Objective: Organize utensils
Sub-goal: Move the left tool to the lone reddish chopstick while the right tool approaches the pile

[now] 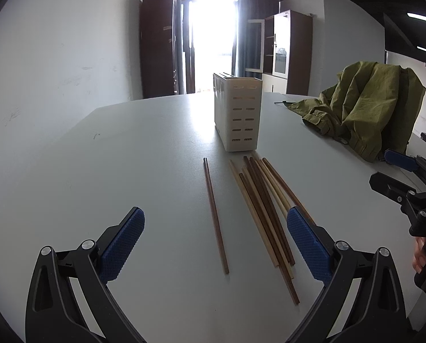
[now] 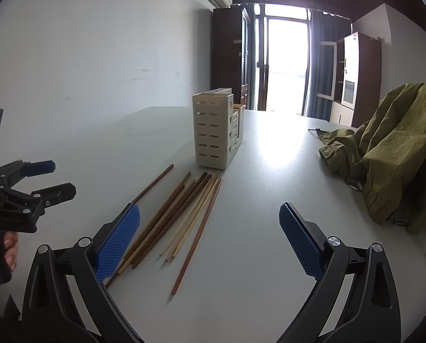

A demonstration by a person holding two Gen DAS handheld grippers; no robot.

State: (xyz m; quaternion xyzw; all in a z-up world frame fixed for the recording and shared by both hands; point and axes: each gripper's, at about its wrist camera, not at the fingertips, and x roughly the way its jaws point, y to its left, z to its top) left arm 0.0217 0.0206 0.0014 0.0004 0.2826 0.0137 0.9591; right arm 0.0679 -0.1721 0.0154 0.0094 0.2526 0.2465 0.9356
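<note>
A cream slotted utensil holder stands upright on the white table; it also shows in the right wrist view. In front of it lies a pile of several wooden chopsticks, dark and light, with one dark chopstick lying apart to the left. The pile also shows in the right wrist view. My left gripper is open and empty above the single chopstick. My right gripper is open and empty, just right of the pile. Each gripper shows in the other's view, the right one and the left one.
A green jacket lies heaped on the table's right side. A small dark tool lies by it. A white wall runs along the left. Cabinets and a bright doorway stand beyond the table's far end.
</note>
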